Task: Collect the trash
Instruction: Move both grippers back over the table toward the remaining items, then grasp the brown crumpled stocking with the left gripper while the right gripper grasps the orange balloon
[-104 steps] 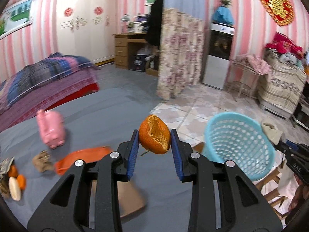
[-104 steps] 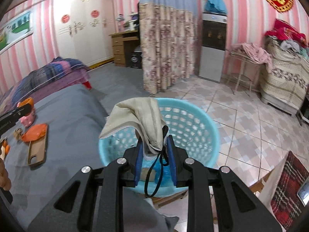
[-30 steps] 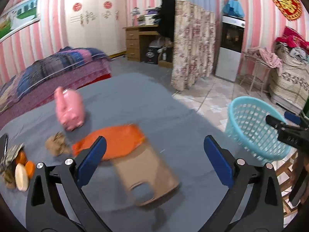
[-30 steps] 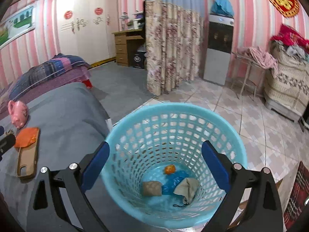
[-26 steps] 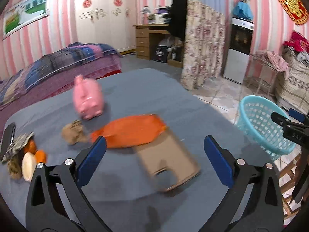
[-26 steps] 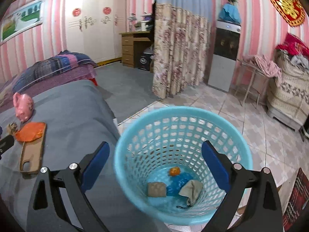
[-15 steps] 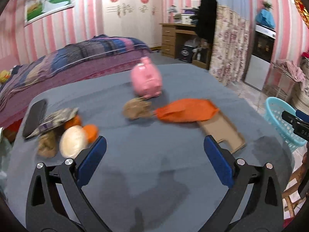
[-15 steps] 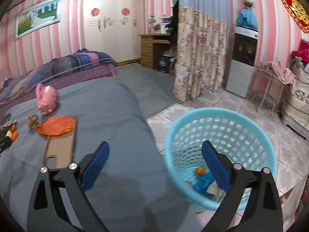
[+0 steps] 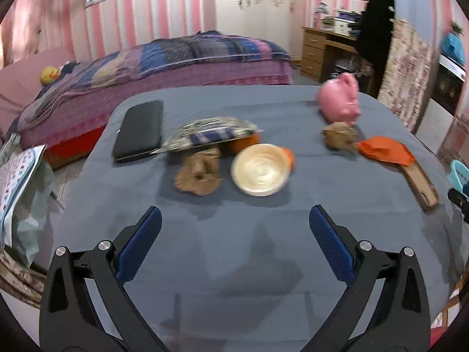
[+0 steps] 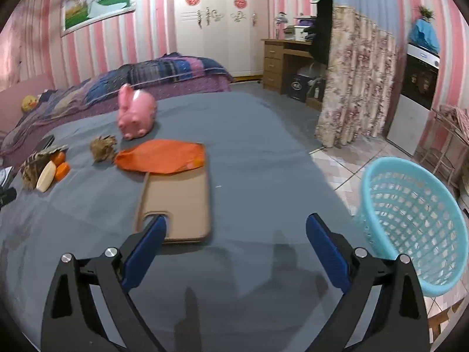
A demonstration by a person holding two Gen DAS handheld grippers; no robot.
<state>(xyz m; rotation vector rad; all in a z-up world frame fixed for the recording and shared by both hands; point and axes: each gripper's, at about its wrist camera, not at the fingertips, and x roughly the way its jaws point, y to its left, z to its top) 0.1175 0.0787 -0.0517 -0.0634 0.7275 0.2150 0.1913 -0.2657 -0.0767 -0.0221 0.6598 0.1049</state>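
Hovering over grey table: left gripper fingers apart, empty; right gripper likewise, beside blue basket.

A pink rabbit figure stands at the upper right of the grey tabletop in the left wrist view. A tan phone case lies flat at the centre of the right wrist view, its far end under an orange bag. At the upper left of the left wrist view, a black case lies near the tabletop's far edge. Behind it stands a bed with a purple and blue quilt, a yellow toy at its far left. A wooden desk and a floral curtain fill the upper right.
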